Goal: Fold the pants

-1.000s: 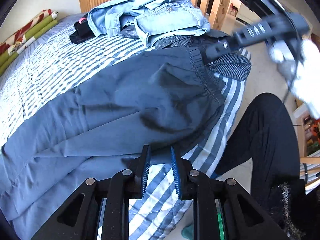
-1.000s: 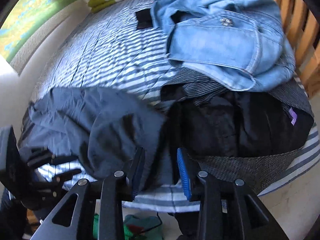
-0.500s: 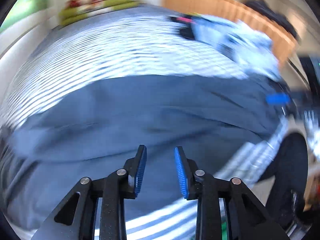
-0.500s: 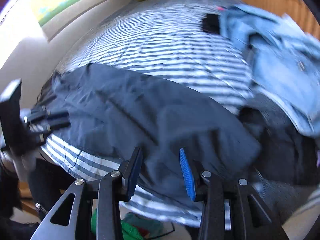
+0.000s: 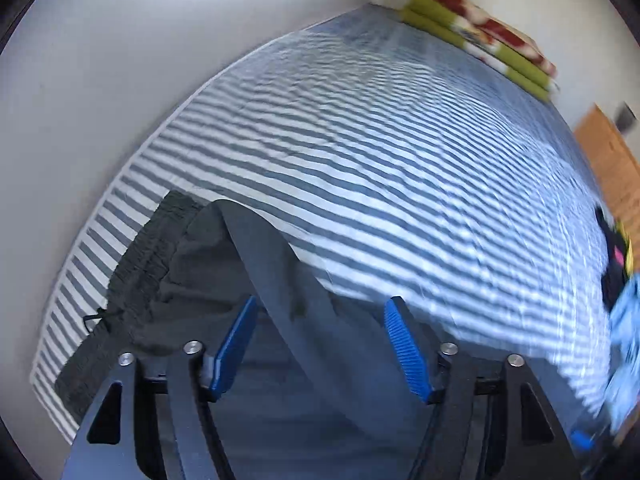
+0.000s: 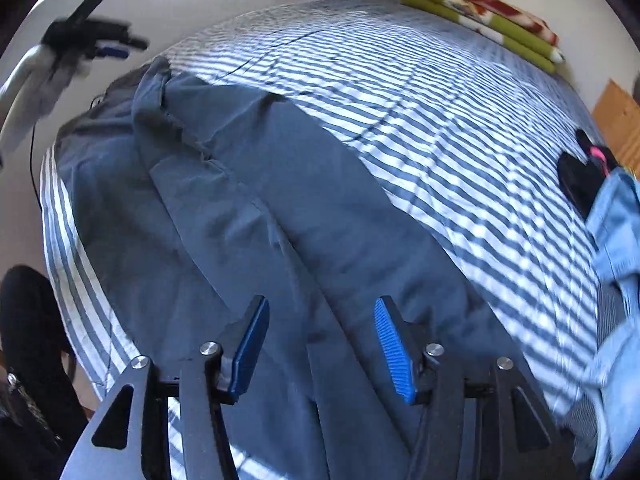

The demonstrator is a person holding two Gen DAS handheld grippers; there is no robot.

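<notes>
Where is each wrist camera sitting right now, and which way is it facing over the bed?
Left wrist: behind the left claw, angled down at the waistband end of the blue-grey pants on the striped bedspread; only its own opening, empty fingers show.
Right wrist: behind the right claw, angled down along the pants; the left claw shows upper left, the person's dark-clad leg lower left.
Shared: pants, bedspread, folded green-and-red blanket.
</notes>
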